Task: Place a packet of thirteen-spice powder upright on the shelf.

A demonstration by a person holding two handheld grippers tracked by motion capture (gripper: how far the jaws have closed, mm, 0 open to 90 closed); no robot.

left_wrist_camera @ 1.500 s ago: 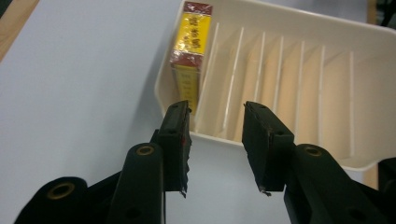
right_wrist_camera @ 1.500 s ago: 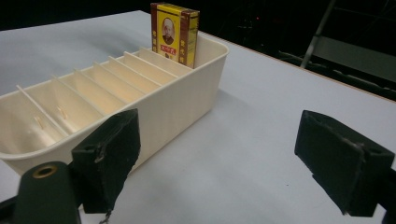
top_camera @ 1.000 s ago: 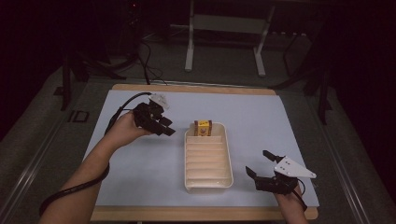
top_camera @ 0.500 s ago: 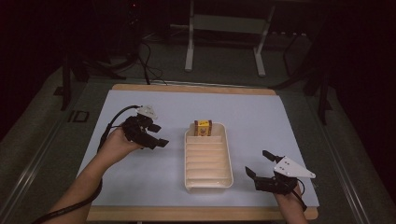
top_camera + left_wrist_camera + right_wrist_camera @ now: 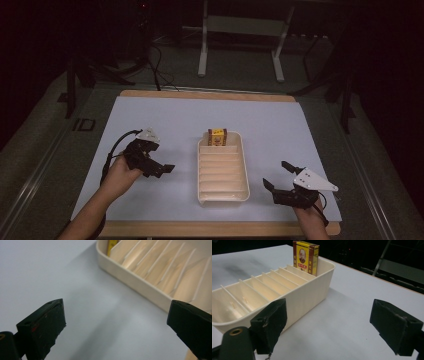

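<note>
Both grippers empty beside the slotted tray; small box stands upright in the far-end slot.

The cream slotted tray sits lengthwise at the centre of the pale blue table mat, divided by thin cross-walls into narrow compartments. A yellow-and-brown printed box stands upright in the compartment farthest from the person, against the end wall. The left gripper is low over the mat, just left of the tray; its jaws have just been opening and now stand wide apart with only bare mat between them. The right gripper is near the tray's near right corner, jaws spread wide, nothing between them, clear of the tray wall.
</note>
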